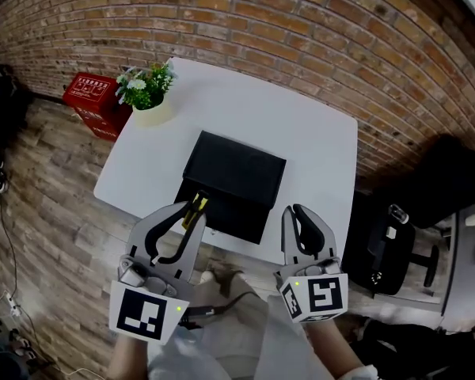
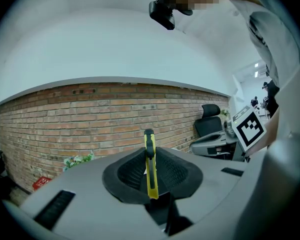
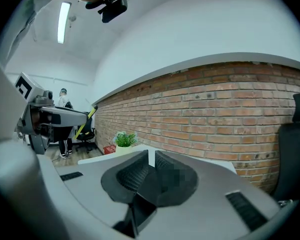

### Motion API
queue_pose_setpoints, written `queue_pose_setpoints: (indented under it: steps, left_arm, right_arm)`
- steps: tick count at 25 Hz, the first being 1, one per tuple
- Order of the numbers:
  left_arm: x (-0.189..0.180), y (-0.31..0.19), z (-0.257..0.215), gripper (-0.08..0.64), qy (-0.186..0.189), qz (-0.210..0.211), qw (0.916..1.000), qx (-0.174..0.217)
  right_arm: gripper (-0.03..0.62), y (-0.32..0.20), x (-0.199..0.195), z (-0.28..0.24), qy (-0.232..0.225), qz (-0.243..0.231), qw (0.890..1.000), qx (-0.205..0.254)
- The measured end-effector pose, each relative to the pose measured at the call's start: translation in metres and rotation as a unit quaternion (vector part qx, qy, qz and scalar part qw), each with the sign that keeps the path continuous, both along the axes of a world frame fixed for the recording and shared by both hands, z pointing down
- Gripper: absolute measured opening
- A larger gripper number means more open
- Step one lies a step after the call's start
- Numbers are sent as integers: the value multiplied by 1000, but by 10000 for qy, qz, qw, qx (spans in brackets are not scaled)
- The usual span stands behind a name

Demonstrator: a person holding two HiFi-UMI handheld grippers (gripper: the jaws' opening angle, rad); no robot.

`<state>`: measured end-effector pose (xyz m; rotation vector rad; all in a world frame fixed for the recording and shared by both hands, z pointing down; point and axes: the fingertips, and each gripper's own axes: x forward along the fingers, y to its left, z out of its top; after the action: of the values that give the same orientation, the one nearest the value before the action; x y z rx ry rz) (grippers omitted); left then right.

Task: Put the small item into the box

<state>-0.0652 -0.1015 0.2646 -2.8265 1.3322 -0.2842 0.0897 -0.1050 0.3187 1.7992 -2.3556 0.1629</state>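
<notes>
Left gripper holds a yellow knife by the black box

The left gripper (image 1: 191, 214) has its jaws shut tight on a thin yellow utility knife (image 2: 150, 166), which sticks up between them. In the head view the knife is at the near edge of the black box (image 1: 233, 182) on the white table (image 1: 317, 149). The right gripper (image 1: 295, 212) has its jaws closed together and holds nothing.

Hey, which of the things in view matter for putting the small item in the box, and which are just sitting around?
For the job:
yellow small item, clamped in the left tool
black box on the white table

Just lying about:
potted plant
red crate
black office chair
right tool, shut and empty
</notes>
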Motion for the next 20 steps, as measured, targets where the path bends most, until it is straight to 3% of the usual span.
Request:
queue_pose_setpoints:
  steps: [12,20]
  left_arm:
    - [17,0,-7,69,-92,168,9997,147]
    - [32,-12,5,69,-671,762,9939,420]
  right_arm:
    - [66,6,10,-14,-28,30,9999,112]
    - [66,11,17,-11,-40,136,9999,51]
